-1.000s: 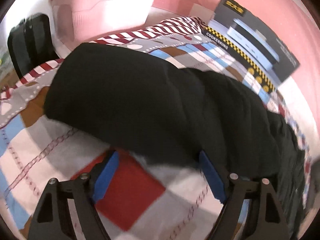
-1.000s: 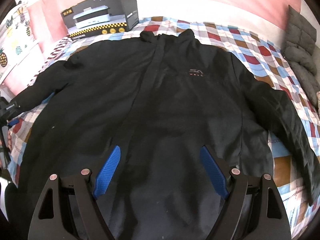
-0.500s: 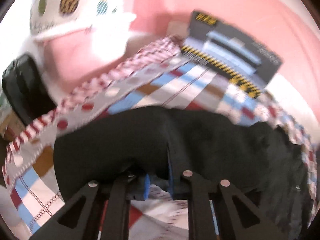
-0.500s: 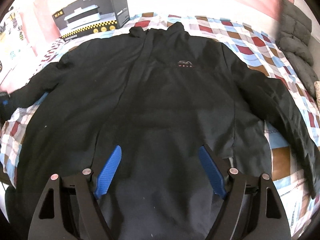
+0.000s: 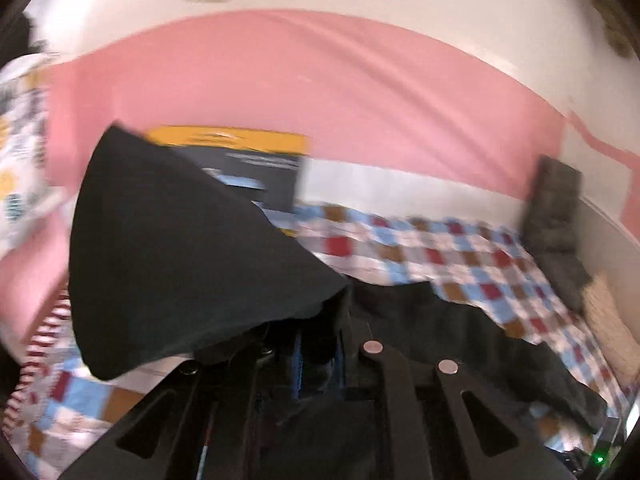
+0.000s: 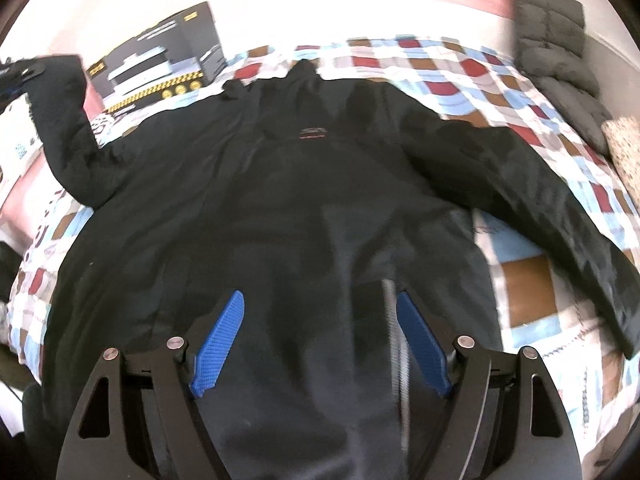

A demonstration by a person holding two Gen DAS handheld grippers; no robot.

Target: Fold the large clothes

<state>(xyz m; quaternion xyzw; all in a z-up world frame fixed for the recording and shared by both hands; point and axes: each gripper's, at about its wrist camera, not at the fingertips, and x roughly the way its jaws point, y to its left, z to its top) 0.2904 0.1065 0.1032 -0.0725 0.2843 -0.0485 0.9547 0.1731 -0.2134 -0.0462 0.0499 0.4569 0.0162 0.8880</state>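
Observation:
A large black jacket (image 6: 280,200) lies front-up and spread flat on the checked bedspread (image 6: 524,280). My left gripper (image 5: 320,340) is shut on the cuff of the jacket's left sleeve (image 5: 180,260), which drapes over the fingers and hangs lifted off the bed. The right wrist view shows that raised sleeve (image 6: 68,120) at the far left, with the left gripper (image 6: 16,76) at its end. My right gripper (image 6: 320,304) hovers open over the jacket's lower front, nothing between its blue pads (image 6: 220,336). The other sleeve (image 6: 560,216) lies stretched out to the right.
A black appliance box (image 6: 160,60) stands at the bed's far left corner against the pink wall (image 5: 320,100). Grey quilted cushions (image 6: 560,60) lean at the far right. A patterned pillow (image 6: 624,148) lies beside them.
My left gripper closed on the sleeve cuff and swung it up and over toward the jacket. The right gripper drifted a little across the jacket, still open.

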